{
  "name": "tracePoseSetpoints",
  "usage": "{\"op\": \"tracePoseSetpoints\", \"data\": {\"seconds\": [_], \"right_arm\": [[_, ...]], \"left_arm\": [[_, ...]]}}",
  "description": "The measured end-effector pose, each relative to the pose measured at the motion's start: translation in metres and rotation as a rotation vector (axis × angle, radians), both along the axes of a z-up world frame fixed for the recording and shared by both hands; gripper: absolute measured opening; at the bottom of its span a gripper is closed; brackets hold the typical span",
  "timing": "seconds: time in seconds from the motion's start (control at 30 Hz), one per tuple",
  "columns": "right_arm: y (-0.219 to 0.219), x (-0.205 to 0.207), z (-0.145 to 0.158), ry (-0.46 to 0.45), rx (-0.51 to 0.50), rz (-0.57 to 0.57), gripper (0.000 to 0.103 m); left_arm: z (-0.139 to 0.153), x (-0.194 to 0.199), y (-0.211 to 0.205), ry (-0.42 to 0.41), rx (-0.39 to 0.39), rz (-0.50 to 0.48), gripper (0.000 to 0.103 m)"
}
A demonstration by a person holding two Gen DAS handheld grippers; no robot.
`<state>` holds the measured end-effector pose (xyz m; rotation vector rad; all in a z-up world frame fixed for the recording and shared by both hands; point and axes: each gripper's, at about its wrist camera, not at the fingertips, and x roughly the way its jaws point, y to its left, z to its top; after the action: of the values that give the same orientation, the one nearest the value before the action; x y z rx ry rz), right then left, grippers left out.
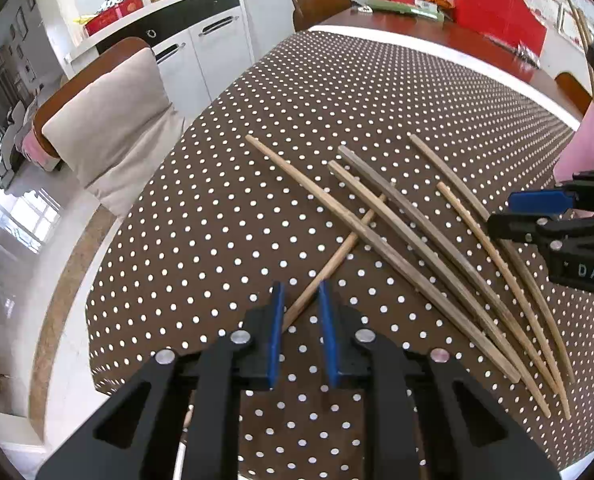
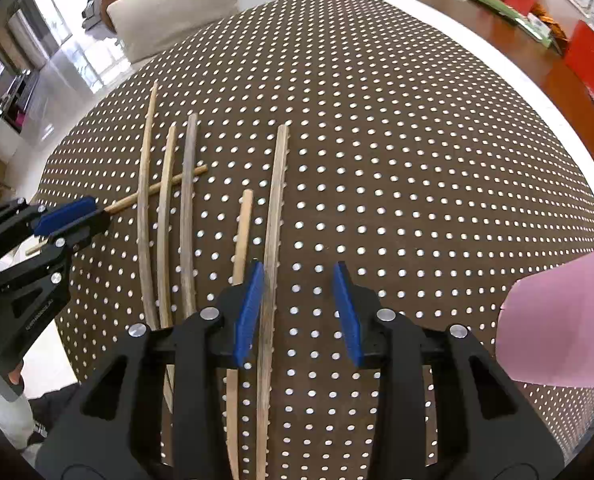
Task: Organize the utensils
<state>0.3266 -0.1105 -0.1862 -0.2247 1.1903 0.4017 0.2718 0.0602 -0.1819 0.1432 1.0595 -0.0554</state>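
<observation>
Several wooden chopsticks lie on a brown polka-dot tablecloth (image 1: 225, 184). One light chopstick (image 1: 337, 256) lies crosswise under three others (image 1: 381, 244); its near end runs between the blue pads of my left gripper (image 1: 301, 292), whose jaws are narrowly open around it. In the right wrist view this crossed chopstick (image 2: 157, 189) reaches the left gripper (image 2: 77, 216). My right gripper (image 2: 299, 276) is open above the cloth, with a long dark chopstick (image 2: 275, 216) just inside its left pad and a shorter light one (image 2: 243, 232) outside it. It also shows in the left wrist view (image 1: 537, 204).
A pink object (image 2: 561, 320) sits at the right edge of the cloth. A cushioned chair (image 1: 109, 132) stands at the table's left side. Red bags (image 1: 497, 12) and boxes sit on the bare wooden table (image 1: 437, 36) at the far end.
</observation>
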Motion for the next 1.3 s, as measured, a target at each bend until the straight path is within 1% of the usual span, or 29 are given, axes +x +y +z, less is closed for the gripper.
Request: {"op": "tracePoseSetpoints", "data": {"seconds": [0.1,0.13,0.17,0.23,0.3,0.33,0.37,0.4,0.5,0.53,0.57,0.6,0.63,0.7,0.73,0.8,0.83,0.9,0.93,0.97,1.0,1.03,1.1,1.13,1.17,1.23,1.3], "right_arm": [[0.008,0.003,0.0,-0.003,-0.045,0.02,0.034],[0.01,0.005,0.0,0.004,-0.049,0.024,0.033],[0.013,0.008,0.001,0.01,-0.05,0.026,0.033],[0.017,0.016,0.001,0.027,-0.049,0.026,0.032],[0.018,0.022,0.001,0.043,-0.051,0.031,0.03],[0.017,0.026,0.002,0.047,-0.053,0.034,0.028],[0.023,0.034,0.003,0.049,-0.057,0.037,0.027],[0.022,0.036,0.003,0.05,-0.055,0.039,0.022],[0.02,0.043,0.005,0.042,-0.042,0.034,0.009],[0.018,0.044,0.005,0.036,-0.035,0.031,0.007],[0.015,0.045,0.005,0.031,-0.02,0.027,0.007],[0.013,0.045,0.004,0.028,-0.011,0.026,0.007],[0.011,0.045,0.004,0.022,-0.004,0.024,0.007],[0.006,0.044,0.003,0.001,0.003,0.021,0.007],[0.005,0.043,0.002,-0.006,0.006,0.021,0.007],[-0.002,0.04,0.002,-0.017,0.023,0.016,0.006],[-0.004,0.039,0.001,-0.022,0.028,0.011,0.006],[-0.01,0.035,-0.001,-0.022,0.037,0.009,0.006],[-0.013,0.035,-0.002,-0.021,0.039,0.01,0.006],[-0.016,0.034,-0.003,-0.016,0.042,0.014,0.006],[-0.018,0.031,-0.003,-0.012,0.049,0.015,0.006],[-0.021,0.029,-0.003,-0.005,0.068,0.014,0.006],[-0.027,0.025,-0.003,-0.002,0.081,0.01,0.007],[-0.03,0.025,-0.003,-0.002,0.084,0.008,0.007],[-0.032,0.025,-0.003,-0.002,0.087,0.007,0.007],[-0.034,0.02,-0.002,-0.002,0.088,0.007,0.007],[-0.036,0.018,-0.002,0.002,0.089,0.007,0.007]], "left_arm": [[0.001,0.011,-0.012,0.026,0.071,-0.028,0.018],[0.001,0.018,-0.02,0.032,0.12,-0.053,0.018],[0.001,0.021,-0.024,0.039,0.149,-0.069,0.018],[0.001,0.03,-0.036,0.073,0.233,-0.116,0.018],[0.001,0.038,-0.043,0.092,0.273,-0.149,0.018],[0.001,0.042,-0.045,0.093,0.28,-0.163,0.018],[0.001,0.044,-0.046,0.09,0.277,-0.17,0.016],[0.002,0.046,-0.046,0.088,0.266,-0.176,0.013],[0.003,0.046,-0.045,0.063,0.251,-0.189,0.011],[0.004,0.045,-0.042,0.053,0.23,-0.182,0.011],[0.006,0.044,-0.039,0.044,0.207,-0.173,0.003],[0.009,0.045,-0.032,0.041,0.16,-0.145,0.0],[0.012,0.047,-0.022,0.046,0.119,-0.108,0.001],[0.013,0.048,-0.009,0.019,0.107,-0.058,0.001],[0.015,0.048,0.0,0.012,0.083,-0.022,0.001],[0.016,0.047,0.012,0.012,0.035,0.019,0.0],[0.015,0.047,0.017,0.013,0.039,0.036,0.0],[0.01,0.047,0.023,0.046,0.044,0.037,0.0],[0.01,0.045,0.024,0.048,0.03,0.026,0.001],[0.013,0.042,0.023,0.029,0.017,0.015,0.001],[0.019,0.039,0.023,-0.007,0.012,0.001,0.001],[0.026,0.037,0.021,-0.054,0.02,-0.028,0.003],[0.029,0.036,0.02,-0.063,0.052,-0.066,0.028],[0.029,0.038,0.019,-0.049,0.06,-0.105,0.047],[0.026,0.039,0.016,-0.033,0.068,-0.136,0.048],[0.019,0.04,0.009,0.004,0.109,-0.163,0.047],[0.01,0.044,0.008,0.042,0.133,-0.194,0.047]]}}
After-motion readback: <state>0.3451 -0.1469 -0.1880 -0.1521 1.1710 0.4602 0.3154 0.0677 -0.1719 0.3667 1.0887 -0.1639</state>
